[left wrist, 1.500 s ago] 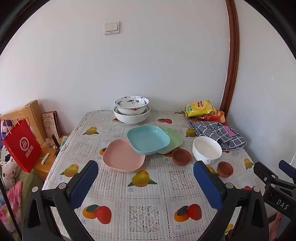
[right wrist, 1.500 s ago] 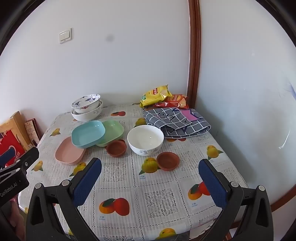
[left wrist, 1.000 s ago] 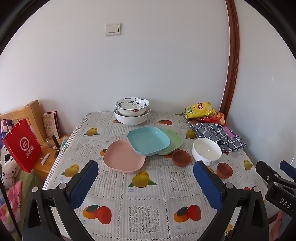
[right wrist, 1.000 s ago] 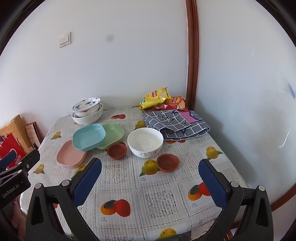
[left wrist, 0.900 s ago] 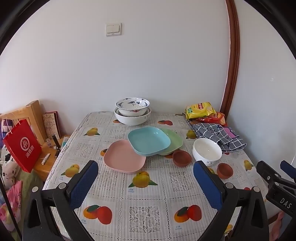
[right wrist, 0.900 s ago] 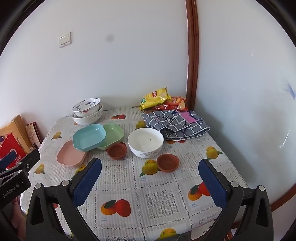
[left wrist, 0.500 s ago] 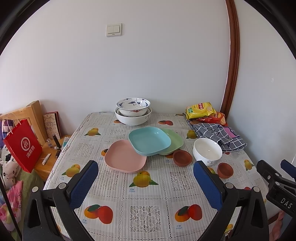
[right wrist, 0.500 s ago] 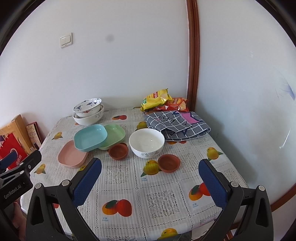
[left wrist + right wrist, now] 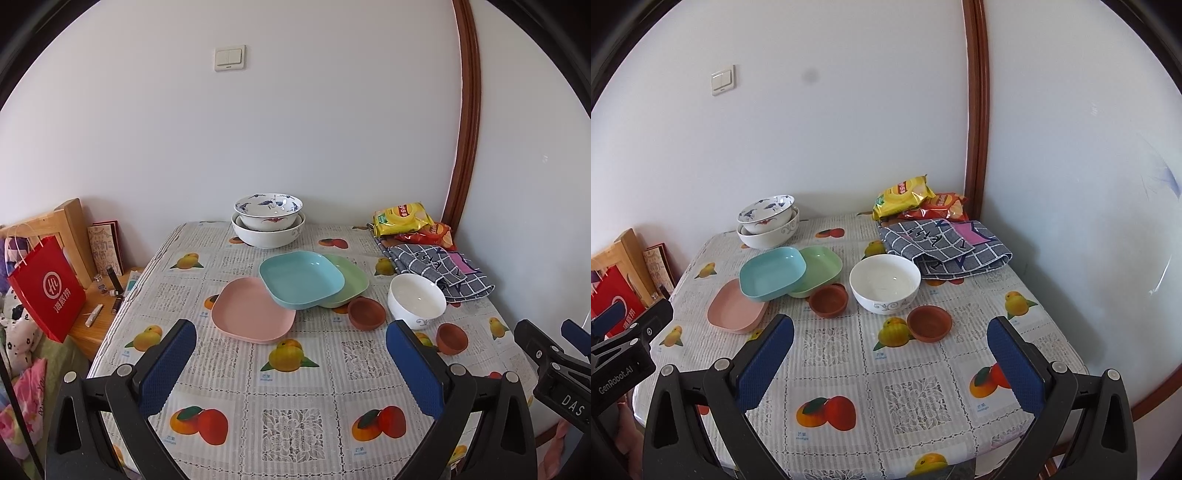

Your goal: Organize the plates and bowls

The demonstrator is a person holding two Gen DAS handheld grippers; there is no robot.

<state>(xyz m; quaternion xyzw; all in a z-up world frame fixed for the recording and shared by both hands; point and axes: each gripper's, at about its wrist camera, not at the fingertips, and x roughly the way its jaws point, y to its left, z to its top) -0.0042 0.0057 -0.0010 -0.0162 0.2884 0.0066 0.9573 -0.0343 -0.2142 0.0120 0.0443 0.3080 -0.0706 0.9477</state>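
Observation:
On the fruit-print tablecloth, a blue plate [image 9: 301, 278] overlaps a pink plate [image 9: 253, 315] and a green plate [image 9: 351, 282]. A white bowl [image 9: 416, 300] and two small brown dishes [image 9: 366, 313] [image 9: 451, 338] sit to the right. Two stacked patterned bowls [image 9: 268, 220] stand at the back. My left gripper [image 9: 290, 365] is open and empty above the table's near edge. My right gripper [image 9: 890, 363] is open and empty, also near the front edge. The right view shows the same plates [image 9: 772, 272], the white bowl [image 9: 884, 282] and the brown dishes [image 9: 828, 300] [image 9: 929, 323].
Snack bags [image 9: 402, 218] and a grey checked cloth [image 9: 439, 267] lie at the back right corner. A red paper bag [image 9: 46, 290] and a wooden stand [image 9: 70, 229] sit left of the table. Walls close the back and right sides.
Both grippers have drifted slightly; the dishes appear a touch to the right in both views. Nothing on the table has moved. Both grippers stay open.

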